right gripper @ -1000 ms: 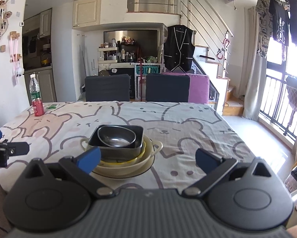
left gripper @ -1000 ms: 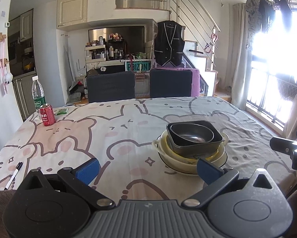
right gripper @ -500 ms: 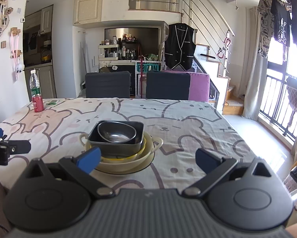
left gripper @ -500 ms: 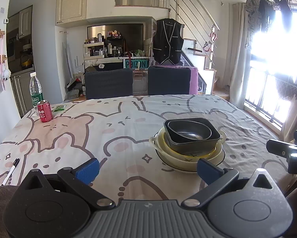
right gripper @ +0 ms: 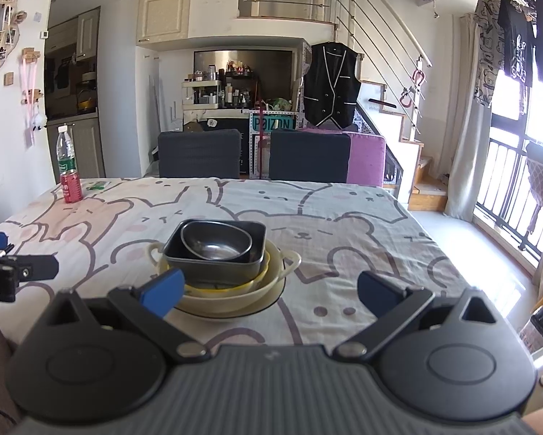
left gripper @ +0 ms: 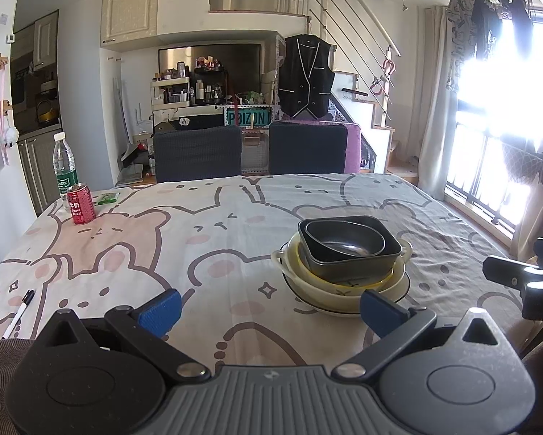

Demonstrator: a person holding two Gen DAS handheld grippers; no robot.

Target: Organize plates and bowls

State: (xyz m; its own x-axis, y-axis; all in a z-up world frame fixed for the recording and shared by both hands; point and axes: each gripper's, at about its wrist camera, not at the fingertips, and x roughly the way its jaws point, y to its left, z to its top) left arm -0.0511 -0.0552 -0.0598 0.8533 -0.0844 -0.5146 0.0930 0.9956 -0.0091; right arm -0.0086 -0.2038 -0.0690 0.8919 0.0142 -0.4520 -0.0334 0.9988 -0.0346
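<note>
Dark bowls [left gripper: 347, 246] stacked mid-table, left claw [left gripper: 269, 310], right claw [right gripper: 269, 290] wide, empty.

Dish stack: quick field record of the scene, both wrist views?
stack: oval bowl in square pan, over yellow bowl, cream handled bowl, plate at bottom
stack place: near edge of table, upright
left gripper: open, empty, short of stack, which lies toward its right finger
right gripper: open, empty, stack toward its left finger
far left corner: can, bottle
near left edge: pen
</note>
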